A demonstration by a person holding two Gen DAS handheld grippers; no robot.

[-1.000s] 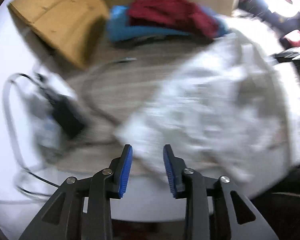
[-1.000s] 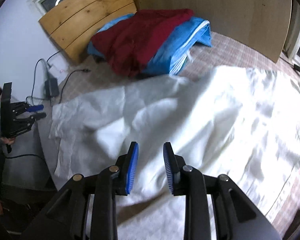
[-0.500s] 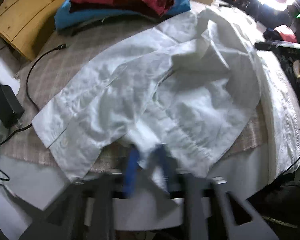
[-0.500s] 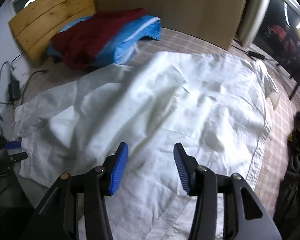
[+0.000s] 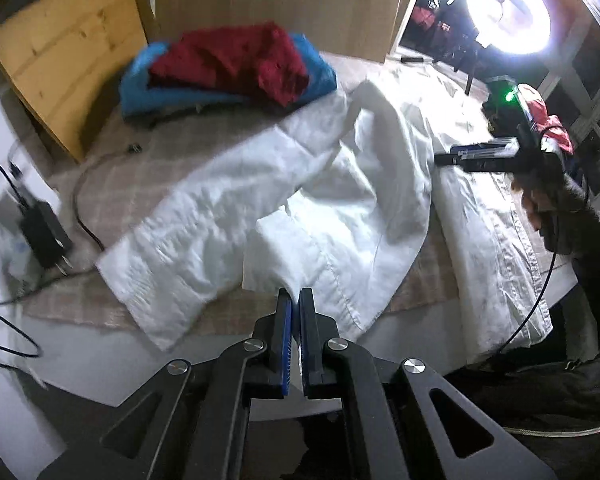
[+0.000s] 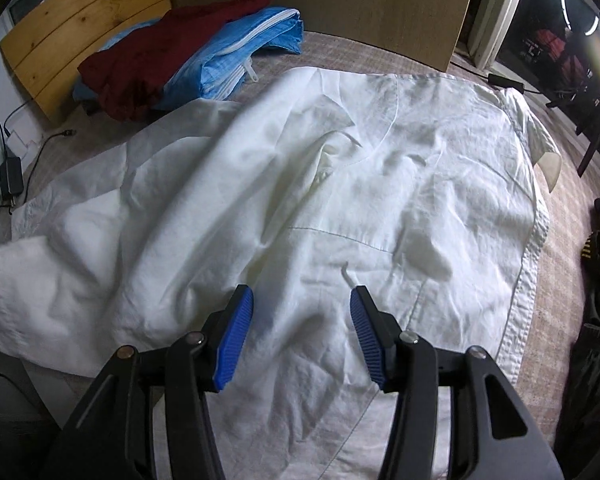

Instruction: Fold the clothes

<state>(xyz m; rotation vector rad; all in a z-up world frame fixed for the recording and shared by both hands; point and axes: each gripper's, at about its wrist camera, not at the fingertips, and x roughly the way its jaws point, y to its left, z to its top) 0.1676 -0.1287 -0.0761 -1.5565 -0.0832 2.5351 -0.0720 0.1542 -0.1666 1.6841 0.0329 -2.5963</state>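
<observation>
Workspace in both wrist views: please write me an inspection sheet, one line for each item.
Surface: round table with checked beige cloth.
Job's things: large white cotton shirt, spread out and wrinkled; its near edge is lifted.
Clutter: dark red garment lying on a folded blue garment at the far side.
Grippers: left claw shut on the shirt's near edge; right claw open above the shirt, with nothing between its pads.
Cables: black power adapter with a black cable at the left.
Surroundings: wooden boards behind; bright ring lamp at the right.
</observation>
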